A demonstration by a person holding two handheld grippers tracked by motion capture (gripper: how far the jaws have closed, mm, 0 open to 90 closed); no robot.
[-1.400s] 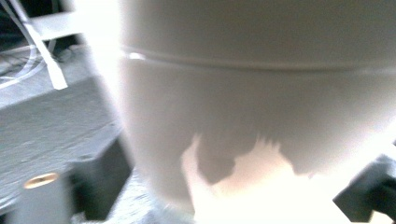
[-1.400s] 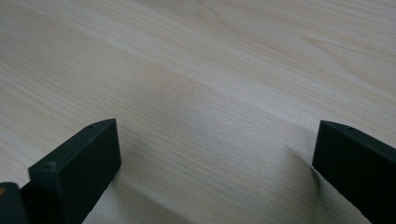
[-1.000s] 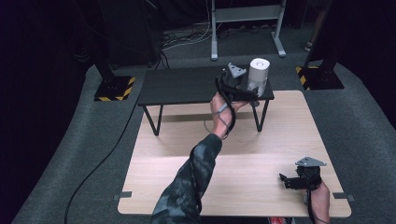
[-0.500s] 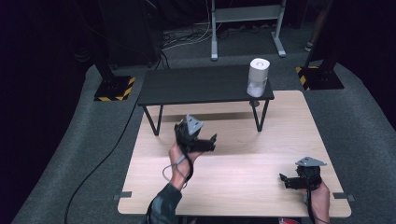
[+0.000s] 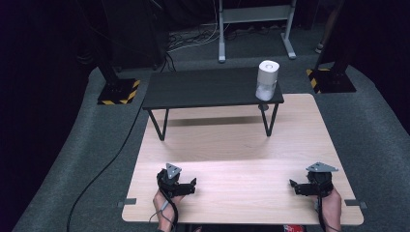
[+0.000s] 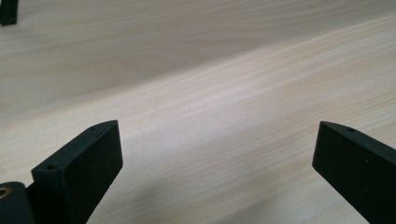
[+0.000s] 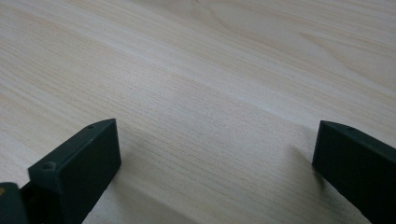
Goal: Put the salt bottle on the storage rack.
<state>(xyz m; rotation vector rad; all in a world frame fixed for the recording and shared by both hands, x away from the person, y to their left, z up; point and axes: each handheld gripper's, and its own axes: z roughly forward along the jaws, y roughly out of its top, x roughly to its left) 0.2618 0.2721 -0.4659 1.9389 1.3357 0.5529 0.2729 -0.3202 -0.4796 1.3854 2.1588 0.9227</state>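
A white cylinder (image 5: 267, 79) stands upright on the right end of a low black bench (image 5: 203, 89) at the far side of the wooden table (image 5: 241, 145). My left gripper (image 5: 192, 185) rests low over the table's near left part. Its jaws point right, and in the left gripper view the left gripper (image 6: 217, 140) is open over bare wood. At the near right, my right gripper (image 5: 295, 187) points left. The right gripper (image 7: 217, 140) is also open in its own view, with nothing between the jaws.
The bench stands on thin black legs (image 5: 267, 121) across the table's far half. Grey carpet (image 5: 372, 135) surrounds the table, and a black cable (image 5: 104, 169) runs over it at the left. Yellow-striped stand bases (image 5: 116, 92) sit beyond. A small dark piece (image 6: 8, 11) shows in the left gripper view's corner.
My left gripper has come away from the white cylinder on the bench and drawn back and down to the table's near left. The cylinder stays upright. The right gripper has not moved.
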